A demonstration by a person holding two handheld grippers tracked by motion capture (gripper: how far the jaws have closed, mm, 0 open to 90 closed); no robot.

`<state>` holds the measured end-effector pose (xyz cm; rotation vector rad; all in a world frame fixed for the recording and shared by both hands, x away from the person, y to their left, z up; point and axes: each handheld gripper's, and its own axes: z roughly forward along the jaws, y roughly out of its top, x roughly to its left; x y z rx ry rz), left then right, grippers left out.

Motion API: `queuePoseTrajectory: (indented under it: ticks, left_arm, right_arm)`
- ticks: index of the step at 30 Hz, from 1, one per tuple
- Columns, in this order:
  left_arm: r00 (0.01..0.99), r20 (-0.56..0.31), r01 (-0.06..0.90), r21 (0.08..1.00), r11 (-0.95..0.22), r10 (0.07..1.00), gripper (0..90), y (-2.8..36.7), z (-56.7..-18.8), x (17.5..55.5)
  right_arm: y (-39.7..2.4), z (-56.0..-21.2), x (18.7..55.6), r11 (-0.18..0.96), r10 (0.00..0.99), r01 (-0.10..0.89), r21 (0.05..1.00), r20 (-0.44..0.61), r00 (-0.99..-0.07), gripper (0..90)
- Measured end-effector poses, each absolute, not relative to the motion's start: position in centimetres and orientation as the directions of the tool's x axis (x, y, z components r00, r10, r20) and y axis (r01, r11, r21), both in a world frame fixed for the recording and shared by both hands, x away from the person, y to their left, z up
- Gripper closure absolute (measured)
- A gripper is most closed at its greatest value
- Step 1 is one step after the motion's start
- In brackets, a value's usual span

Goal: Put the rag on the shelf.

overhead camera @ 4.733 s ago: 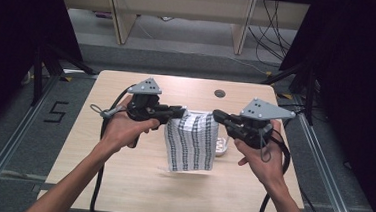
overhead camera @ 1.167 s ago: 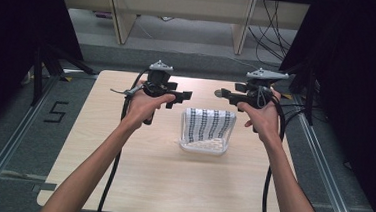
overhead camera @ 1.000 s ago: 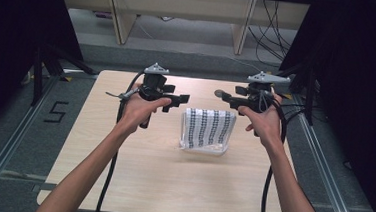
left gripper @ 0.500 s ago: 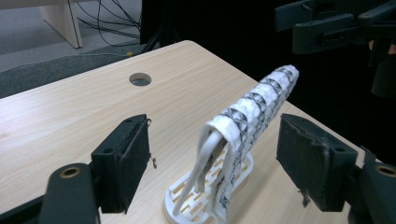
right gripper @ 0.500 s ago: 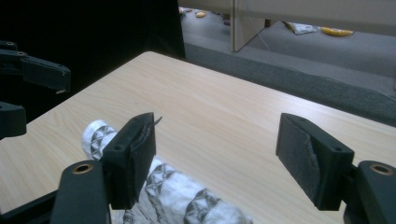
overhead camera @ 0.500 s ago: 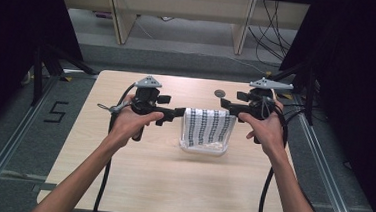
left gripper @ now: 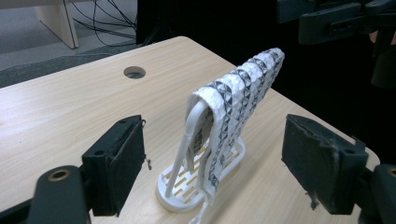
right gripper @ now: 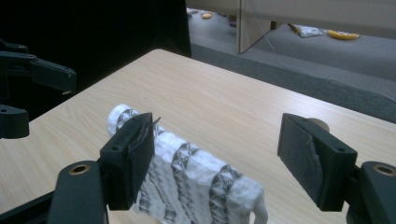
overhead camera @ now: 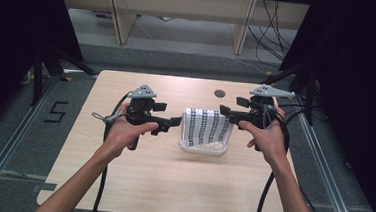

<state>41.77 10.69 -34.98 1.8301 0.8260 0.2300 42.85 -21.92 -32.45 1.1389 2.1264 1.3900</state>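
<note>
High view shows my left gripper (overhead camera: pixel 176 121) and right gripper (overhead camera: pixel 224 110) flanking the patterned cloth (overhead camera: pixel 207 127) draped over the white rack (overhead camera: pixel 202 148), both jaws having just been opening wide, gripping nothing.

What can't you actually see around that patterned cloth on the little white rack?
- Rack top rail: draped over by the cloth, left gripper view.
- Cloth's lower edge: cut off by the bottom edge, right gripper view.
- Rack base's far side: hidden behind the cloth, high view.
- Cloth's print: too small to make out, high view.

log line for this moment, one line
cloth: draped over white rack | left hand-held gripper: open, jaws just opening | right hand-held gripper: open, jaws just opening
</note>
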Motion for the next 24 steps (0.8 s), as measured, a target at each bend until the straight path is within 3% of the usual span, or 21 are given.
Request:
queuePoseTrajectory:
  ticks: [24]
  left_arm:
    - [0.79,-0.198,0.379,0.901,-0.209,0.58,15.5,10.5,-36.4,38.1]
  right_arm:
    - [-22.4,-33.7,39.7,0.182,0.746,0.396,0.9,0.136,-0.652,28.0]
